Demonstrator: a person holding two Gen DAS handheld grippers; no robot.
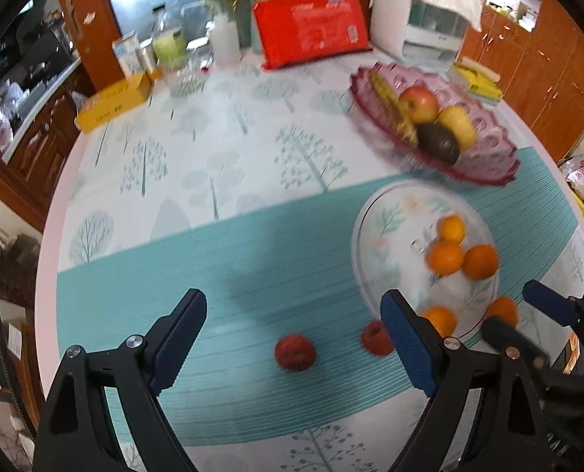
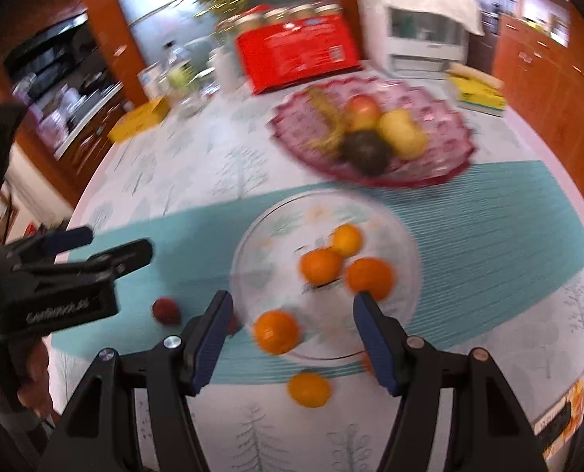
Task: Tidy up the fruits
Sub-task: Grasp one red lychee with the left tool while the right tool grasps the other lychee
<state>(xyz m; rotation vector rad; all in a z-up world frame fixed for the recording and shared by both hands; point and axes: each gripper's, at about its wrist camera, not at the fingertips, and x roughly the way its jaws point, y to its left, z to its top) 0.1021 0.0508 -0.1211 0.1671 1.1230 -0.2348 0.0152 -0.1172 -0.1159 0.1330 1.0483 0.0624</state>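
left wrist view: the left gripper (image 1: 294, 334) has its jaws wide apart with nothing between them, hanging over the teal mat (image 1: 213, 259). just ahead of the gap lies a red fruit (image 1: 295, 353) on the mat, and a second red fruit (image 1: 376, 337) sits against the inner side of the right-hand finger. beyond that finger is the plate (image 1: 386, 216) with three oranges (image 1: 445, 257) bunched on it and two more at its near rim. farther ahead and to the right, the pink bowl (image 1: 488, 165) holds an apple (image 1: 419, 104), a yellow fruit, a dark avocado and a corn cob.

right wrist view: the right gripper (image 2: 290, 338) is partly spread and empty, poised over the near edge of the plate, with one orange (image 2: 277, 332) on the plate showing in the gap. another orange (image 2: 309, 389) lies off the plate on the cloth, nearer than the fingertips. the left gripper shows at the left edge, above the mat.
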